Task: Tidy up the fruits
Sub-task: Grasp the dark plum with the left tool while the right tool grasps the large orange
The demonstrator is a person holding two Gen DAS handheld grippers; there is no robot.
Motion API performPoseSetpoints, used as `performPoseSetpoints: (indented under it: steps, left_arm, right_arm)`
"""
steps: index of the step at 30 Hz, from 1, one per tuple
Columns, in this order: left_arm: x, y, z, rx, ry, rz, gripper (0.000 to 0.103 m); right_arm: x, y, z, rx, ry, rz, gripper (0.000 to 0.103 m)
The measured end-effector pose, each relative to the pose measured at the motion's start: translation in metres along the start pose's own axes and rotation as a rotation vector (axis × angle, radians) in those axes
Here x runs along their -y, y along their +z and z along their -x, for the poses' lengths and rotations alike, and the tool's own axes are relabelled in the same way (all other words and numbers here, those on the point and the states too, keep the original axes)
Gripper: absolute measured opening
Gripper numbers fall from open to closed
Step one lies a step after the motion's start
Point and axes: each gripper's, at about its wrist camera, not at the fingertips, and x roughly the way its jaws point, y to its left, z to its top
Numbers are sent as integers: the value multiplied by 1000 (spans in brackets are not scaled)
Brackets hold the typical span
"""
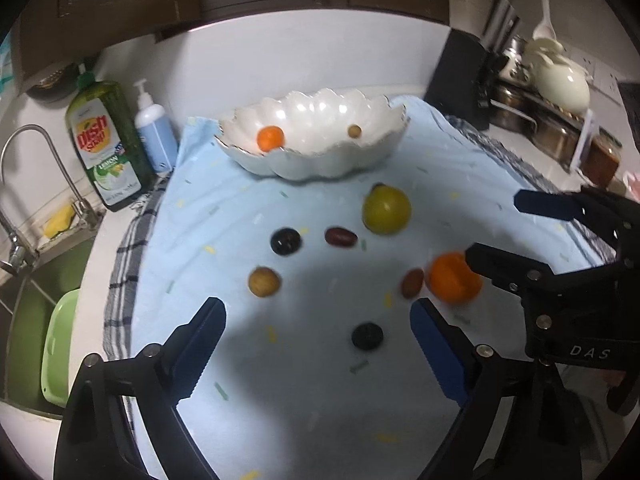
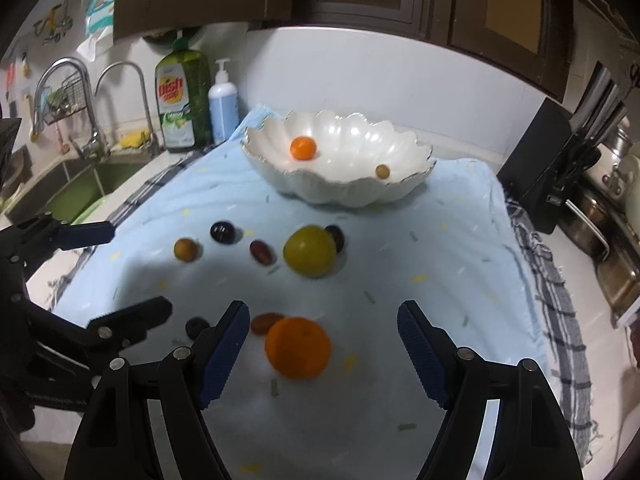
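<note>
Blue-padded jaws of the left gripper (image 1: 316,344) stand wide apart with nothing held; a small dark fruit (image 1: 367,335) lies on the cloth between them. Jaws of the right gripper (image 2: 322,346) are spread too, and the big orange (image 2: 298,347) sits between them, not pinched yet.

What could go wrong? The two grippers are very close, so they might bump. All the fruits are round, so a poke from a pad could roll the orange into the little brown fruit (image 2: 267,322) just beside it. The soft cloth could also bunch up under the pads.

The blue cloth (image 2: 420,240) covers a white kitchen counter, over a checked towel (image 2: 560,300). The white wavy bowl (image 2: 340,192) at the back holds a small orange and a tiny tan fruit. A sink (image 2: 80,184) and soap bottles (image 2: 186,96) stand on the left.
</note>
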Motion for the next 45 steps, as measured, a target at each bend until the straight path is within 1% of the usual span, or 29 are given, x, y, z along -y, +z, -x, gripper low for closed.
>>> performPoseSetpoints:
  steps: [6,10,12,14,15,17,21,23,28,30,40,45]
  left_arm:
    - [4,-13,-14,-28,-39,-11,80]
    - [7,-20,-24,-43,-53,-30,67]
    - [10,-22,-28,-50,-65,-35,62]
    - [11,-24,-33,-66,-97,-35,52]
    - [11,-25,-36,-73,-109,-32,50]
    - [12,-26,-38,-83,-126,-30,43]
    - [13,-26,-41,-83,-138,-26,36]
    - [13,-26,-42,-88,-148,-20,30]
    - [15,-26,-45,-95,-167,-14,23]
    - [15,-27,-45,-94,-168,-12,22]
    - [12,-22,-36,-56,-158,-1,21]
    - [6,-16,-27,-30,-149,19,21]
  right_arm:
    - [-3,-11,-15,-42,25,11,76]
    - [-2,-17,-22,-62,34,3,76]
    - [-3,-20,-26,-74,47,1,70]
    - [-4,-22,-30,-86,56,4,70]
    - [-4,-23,-32,-92,59,3,69]
    - [-4,-24,-34,-99,74,-2,66]
    - [-6,-26,-39,-110,92,-4,62]
    - [-6,-27,-40,-113,100,-9,59]
    - [-5,-27,-42,-118,101,-12,52]
    - [-5,-27,-42,-116,95,-13,48]
    - [-3,-27,-39,-113,114,-42,46]
    - [-4,-25,-31,-94,114,-53,46]
